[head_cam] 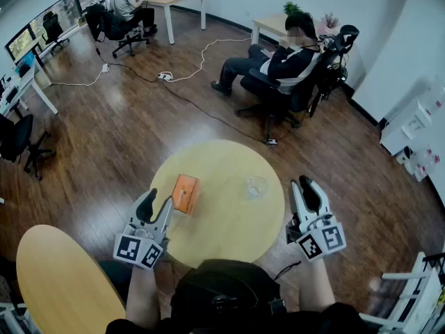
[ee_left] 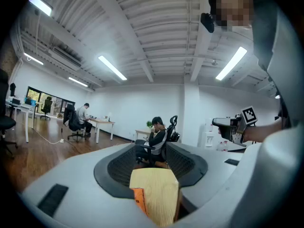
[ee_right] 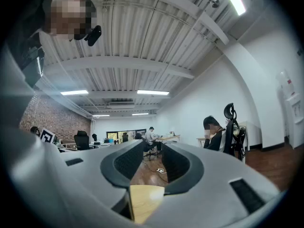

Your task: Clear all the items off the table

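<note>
An orange box (head_cam: 185, 192) lies on the left part of the round yellow table (head_cam: 222, 232). A clear glass (head_cam: 256, 186) stands upright right of centre. My left gripper (head_cam: 158, 199) hovers level at the table's left edge, open, with the box just off its right fingertip. In the left gripper view the left gripper (ee_left: 154, 151) shows a gap, with a corner of the orange box (ee_left: 138, 201) low between the jaws, untouched. My right gripper (head_cam: 303, 181) hangs past the table's right edge, narrowly open and empty. The right gripper (ee_right: 153, 151) looks across the table (ee_right: 144, 199) edge.
A second yellow table (head_cam: 62, 284) sits at the lower left. A person sits in an office chair (head_cam: 281, 92) beyond the round table. Cables (head_cam: 181, 72) run across the wooden floor. White shelving (head_cam: 414, 134) stands at the right, desks and another seated person (head_cam: 128, 2) far back.
</note>
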The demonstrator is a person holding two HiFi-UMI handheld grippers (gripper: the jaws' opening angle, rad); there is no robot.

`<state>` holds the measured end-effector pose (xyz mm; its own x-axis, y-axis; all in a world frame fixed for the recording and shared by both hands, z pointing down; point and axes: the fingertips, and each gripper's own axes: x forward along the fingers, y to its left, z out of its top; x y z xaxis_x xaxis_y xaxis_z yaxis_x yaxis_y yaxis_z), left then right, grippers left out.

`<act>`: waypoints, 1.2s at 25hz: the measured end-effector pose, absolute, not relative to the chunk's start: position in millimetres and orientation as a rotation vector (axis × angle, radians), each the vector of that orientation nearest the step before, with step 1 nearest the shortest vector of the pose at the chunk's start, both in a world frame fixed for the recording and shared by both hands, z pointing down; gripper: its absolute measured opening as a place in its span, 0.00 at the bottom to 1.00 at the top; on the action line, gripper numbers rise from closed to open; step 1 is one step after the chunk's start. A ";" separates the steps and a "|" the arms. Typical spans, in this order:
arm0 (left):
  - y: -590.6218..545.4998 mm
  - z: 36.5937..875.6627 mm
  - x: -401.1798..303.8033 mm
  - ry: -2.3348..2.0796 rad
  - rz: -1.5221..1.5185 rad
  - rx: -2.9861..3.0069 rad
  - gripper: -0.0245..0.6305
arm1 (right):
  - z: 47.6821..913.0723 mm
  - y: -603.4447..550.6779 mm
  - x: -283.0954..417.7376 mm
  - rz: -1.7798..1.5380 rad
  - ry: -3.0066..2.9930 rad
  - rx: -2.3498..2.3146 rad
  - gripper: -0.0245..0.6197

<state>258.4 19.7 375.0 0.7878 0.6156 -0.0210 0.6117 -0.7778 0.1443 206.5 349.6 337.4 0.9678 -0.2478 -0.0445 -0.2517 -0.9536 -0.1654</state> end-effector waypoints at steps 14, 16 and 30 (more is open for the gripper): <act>52.1 526.0 325.1 0.931 0.707 2.919 0.56 | 415.5 339.0 221.5 -0.238 0.420 -2.905 0.23; 52.0 554.5 331.8 0.935 0.823 2.900 0.65 | 433.1 336.6 217.2 -0.298 0.404 -2.891 0.23; 100.0 656.6 349.9 0.872 1.330 2.833 0.70 | 472.3 382.6 201.6 -0.382 0.278 -2.762 0.21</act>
